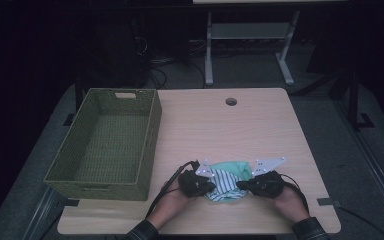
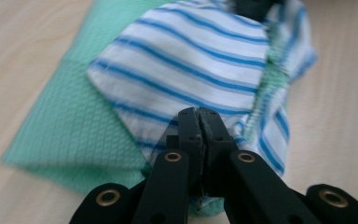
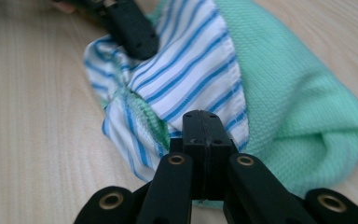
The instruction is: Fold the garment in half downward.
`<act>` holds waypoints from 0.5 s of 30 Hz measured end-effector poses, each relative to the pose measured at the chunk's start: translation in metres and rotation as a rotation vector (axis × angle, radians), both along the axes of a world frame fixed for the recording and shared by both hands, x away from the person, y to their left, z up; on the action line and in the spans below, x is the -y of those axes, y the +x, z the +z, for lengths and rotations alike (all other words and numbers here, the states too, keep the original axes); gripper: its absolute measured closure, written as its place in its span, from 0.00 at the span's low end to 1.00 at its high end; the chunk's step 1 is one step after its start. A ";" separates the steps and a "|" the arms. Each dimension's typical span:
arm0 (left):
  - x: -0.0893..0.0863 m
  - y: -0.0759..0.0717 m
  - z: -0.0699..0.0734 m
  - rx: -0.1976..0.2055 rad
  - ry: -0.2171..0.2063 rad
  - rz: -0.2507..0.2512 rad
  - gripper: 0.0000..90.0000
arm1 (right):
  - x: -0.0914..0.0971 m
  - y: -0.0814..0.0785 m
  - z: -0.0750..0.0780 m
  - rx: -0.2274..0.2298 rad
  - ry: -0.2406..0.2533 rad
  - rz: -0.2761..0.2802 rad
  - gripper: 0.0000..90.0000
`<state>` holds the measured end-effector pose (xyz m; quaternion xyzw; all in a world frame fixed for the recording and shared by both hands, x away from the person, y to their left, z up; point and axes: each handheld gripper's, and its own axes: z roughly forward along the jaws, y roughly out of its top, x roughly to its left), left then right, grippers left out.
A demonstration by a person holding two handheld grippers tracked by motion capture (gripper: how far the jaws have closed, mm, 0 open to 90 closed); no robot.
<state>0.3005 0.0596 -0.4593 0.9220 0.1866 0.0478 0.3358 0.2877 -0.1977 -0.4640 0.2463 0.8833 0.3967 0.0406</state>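
A small garment point(image 1: 226, 181), white with blue stripes over a mint-green knit part, lies bunched on the table near its front edge. My left gripper point(image 1: 210, 186) meets its left end and my right gripper point(image 1: 241, 186) its right end, and the two point toward each other. In the left gripper view the jaws point(image 2: 199, 113) are pressed together on the striped hem point(image 2: 191, 65). The right gripper view has the jaws point(image 3: 204, 116) closed on the striped edge point(image 3: 191, 60), with the green part point(image 3: 298, 107) to the right. The left gripper point(image 3: 133, 30) grips the far end.
A green woven basket point(image 1: 152, 135) with nothing in it stands on the left part of the table. A round cable hole point(image 1: 231, 101) lies near the far edge. Light wood tabletop point(image 1: 240, 130) stretches behind the garment. A desk frame point(image 1: 247, 45) stands on the floor beyond.
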 end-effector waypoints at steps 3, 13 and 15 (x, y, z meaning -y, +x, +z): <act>-0.002 0.008 0.001 0.008 0.010 0.017 0.98 | -0.004 -0.001 0.000 -0.004 0.002 0.011 1.00; -0.010 0.018 0.012 0.003 -0.039 0.047 0.98 | -0.007 0.002 0.010 0.024 0.056 0.006 1.00; -0.011 0.016 0.017 -0.007 -0.072 0.051 0.99 | -0.005 0.007 0.014 0.050 0.057 -0.011 1.00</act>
